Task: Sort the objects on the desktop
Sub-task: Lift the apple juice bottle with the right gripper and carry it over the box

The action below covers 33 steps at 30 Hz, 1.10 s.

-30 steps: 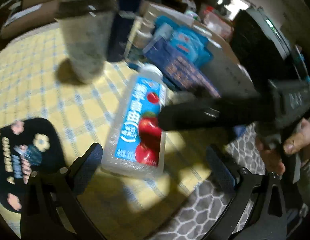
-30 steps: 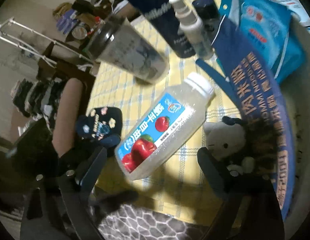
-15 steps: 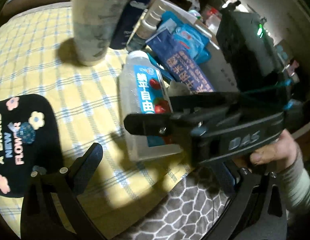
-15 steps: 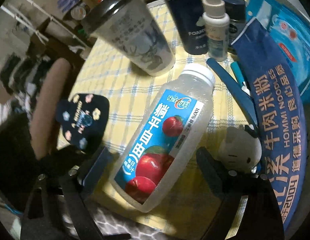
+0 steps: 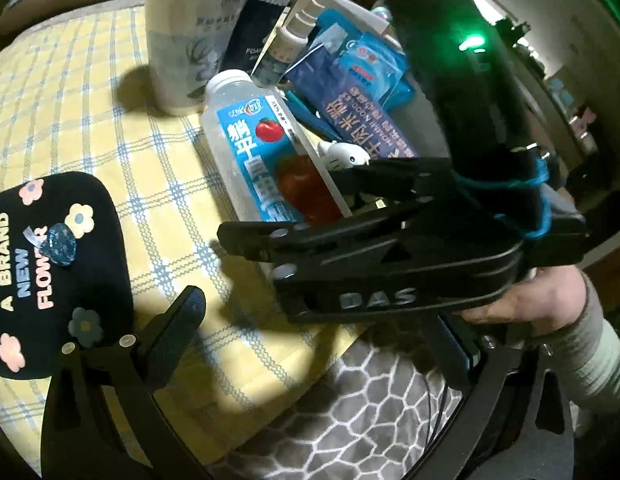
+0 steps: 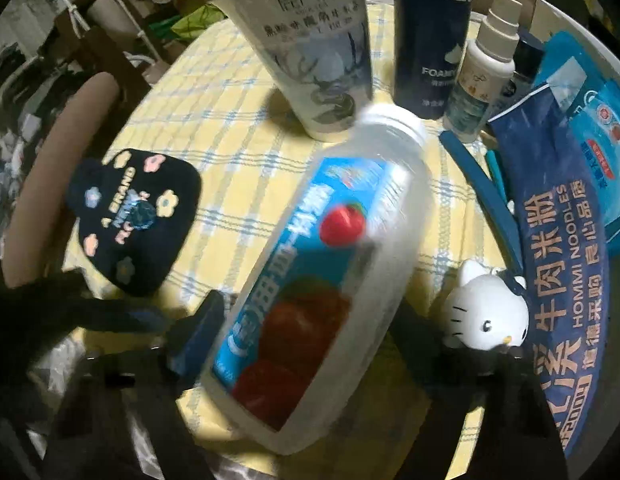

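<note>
A: Right gripper (image 6: 306, 320) is down over the juice bottle (image 6: 310, 292), and its jaws are closing around the bottle's lower half as we speak.

B: The bottle sits squarely between the fingers, one dark pad (image 6: 198, 328) at the label's left edge, the other at its right side. Whether the pads are pressing yet, I can't tell (that frame is smeared).

A: Where's the bottle itself?

B: Near the front edge of the yellow checked cloth (image 5: 110, 128), white cap toward the tall paper cup (image 5: 190, 40), blue label with red apples facing up. From the right wrist it looks tilted, cap end away from the camera.

A: And the left gripper (image 5: 317, 344)?

B: Hanging above the cloth's front edge, jaws wide apart, nothing between them but cloth and the grey hexagon-pattern mat (image 5: 369, 408). The right tool crosses just ahead of it, a bare hand (image 5: 529, 300) wrapped around its handle.

A: Neighbours?

B: A black pouch with flowers (image 5: 50, 272) lies left of the bottle, well apart. Behind the cap stands the cup, beside it a dark blue shaving foam can (image 6: 429, 32) and a small spray bottle (image 6: 481, 72). To the right, a white cat figurine (image 6: 489, 312) sits just beside the bottle, against a blue noodle packet (image 6: 557, 248) that leans in a white tub (image 6: 581, 28) alongside a lighter blue packet (image 6: 597, 140).
</note>
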### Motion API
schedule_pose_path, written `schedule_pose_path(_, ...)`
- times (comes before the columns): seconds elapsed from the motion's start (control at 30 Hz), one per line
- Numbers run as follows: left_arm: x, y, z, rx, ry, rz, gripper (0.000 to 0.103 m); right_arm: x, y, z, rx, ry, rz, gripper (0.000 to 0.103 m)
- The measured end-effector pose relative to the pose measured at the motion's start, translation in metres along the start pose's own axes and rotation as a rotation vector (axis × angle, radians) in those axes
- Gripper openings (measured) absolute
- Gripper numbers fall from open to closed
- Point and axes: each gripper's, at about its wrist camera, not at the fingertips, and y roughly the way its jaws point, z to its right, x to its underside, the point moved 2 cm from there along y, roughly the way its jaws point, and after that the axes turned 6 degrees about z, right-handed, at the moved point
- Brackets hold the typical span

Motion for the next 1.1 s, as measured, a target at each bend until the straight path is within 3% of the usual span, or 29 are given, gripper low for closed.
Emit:
schedule_pose_path(0.23, 0.000, 0.009, -0.021, 0.149, -0.176, 0.045, 0.103, -0.002, -0.021, 0.028, -0.252, 0.186, 0.021, 0.071)
schedule_pose_path(0.47, -0.003, 0.013, -0.034, 0.345, -0.339, 0.106, 0.103, -0.002, -0.033, 0.037, -0.386, 0.291, 0.011, 0.065)
schedule_pose_path(0.6, -0.003, 0.022, -0.029, 0.386, -0.356, 0.106, 0.098, 0.000, -0.037, 0.042, -0.447, 0.344, 0.009, 0.059)
schedule_pose_path(0.77, -0.005, 0.029, -0.008, 0.326, -0.282, 0.103, 0.076, 0.001, -0.037, 0.040, -0.480, 0.365, -0.002, 0.058)
schedule_pose_path(0.93, -0.008, 0.013, 0.004, 0.248, -0.185, 0.138, 0.074, -0.002, -0.047, 0.032, -0.496, 0.346, 0.024, 0.050)
schedule_pose_path(1.1, -0.014, 0.000, 0.026, 0.203, -0.084, 0.154, 0.074, -0.005, -0.068, 0.026, -0.499, 0.319, 0.073, 0.050)
